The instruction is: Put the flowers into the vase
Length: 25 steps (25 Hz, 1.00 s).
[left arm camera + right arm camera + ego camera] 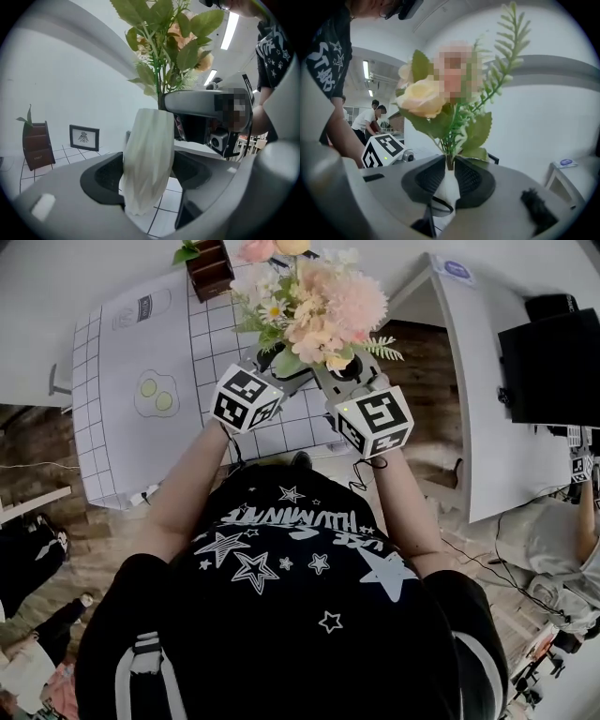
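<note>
Nearest the head view's lens lies the person's black T-shirt printed with white stars [291, 587]; beyond it both bare forearms reach forward to a table under a white cloth with a grey grid [122, 324], on which a fried-egg drawing [155, 395] is printed.

Left gripper [146, 174]: jaws set wide apart and closed on the white ridged vase [147, 154], one dark pad against each flank; the vase's foot sits low over the gridded cloth, and whether it rests there cannot be told.

Right gripper [450, 174]: jaws drawn close together about the green stems, just above the vase's mouth, with the ribbed pads touching the stems on either side; white vase wall shows in the gap below them.

Bunch of pink, cream and white flowers with green leaves [314, 301]: stems already down in the vase's neck, blooms standing above both grippers and between their two marker cubes in the head view; a cream rose and a fern frond face the right gripper view.

Background: a brown wooden box holding a small plant [36, 145] and a small black-framed picture [84, 137] stand at the table's far edge; other people work at the room's far side in the right gripper view.
</note>
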Available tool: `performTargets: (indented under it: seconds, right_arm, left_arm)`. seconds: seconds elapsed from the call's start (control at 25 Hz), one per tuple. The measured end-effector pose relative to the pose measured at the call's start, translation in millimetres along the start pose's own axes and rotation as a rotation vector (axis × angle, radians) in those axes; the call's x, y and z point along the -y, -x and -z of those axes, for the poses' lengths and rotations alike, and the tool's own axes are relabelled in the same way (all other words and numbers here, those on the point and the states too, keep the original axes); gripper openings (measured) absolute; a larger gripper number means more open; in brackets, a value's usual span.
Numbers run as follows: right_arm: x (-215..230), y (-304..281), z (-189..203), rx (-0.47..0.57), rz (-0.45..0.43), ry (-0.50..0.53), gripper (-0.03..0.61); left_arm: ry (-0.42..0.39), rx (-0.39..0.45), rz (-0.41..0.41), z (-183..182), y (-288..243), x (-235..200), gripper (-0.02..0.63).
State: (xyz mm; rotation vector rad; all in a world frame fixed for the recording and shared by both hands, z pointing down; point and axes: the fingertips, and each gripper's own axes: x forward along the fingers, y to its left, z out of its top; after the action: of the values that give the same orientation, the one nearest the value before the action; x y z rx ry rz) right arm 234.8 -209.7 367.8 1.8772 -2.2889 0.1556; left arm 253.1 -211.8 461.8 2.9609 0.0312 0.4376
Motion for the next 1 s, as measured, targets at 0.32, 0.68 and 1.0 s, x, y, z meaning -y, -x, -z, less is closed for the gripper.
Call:
performTargets:
  seconds: [0.32,0.68,1.0]
  right_arm:
    - [-3,10,3,-0.008,0.046,-0.073,0.123]
    - [-3,29,14,-0.023,0.090,-0.116,0.126]
    - [-3,34,23,-0.038,0.110,-0.137,0.126]
  left_arm:
    - [-0.009,-0.008,0.011,-3,0,0,0.334]
    - [0.001,-0.018,0.014,0,-1,-2,0.334]
    - [-0.008,-0.016,0.010,-1,-2,-2,0.336]
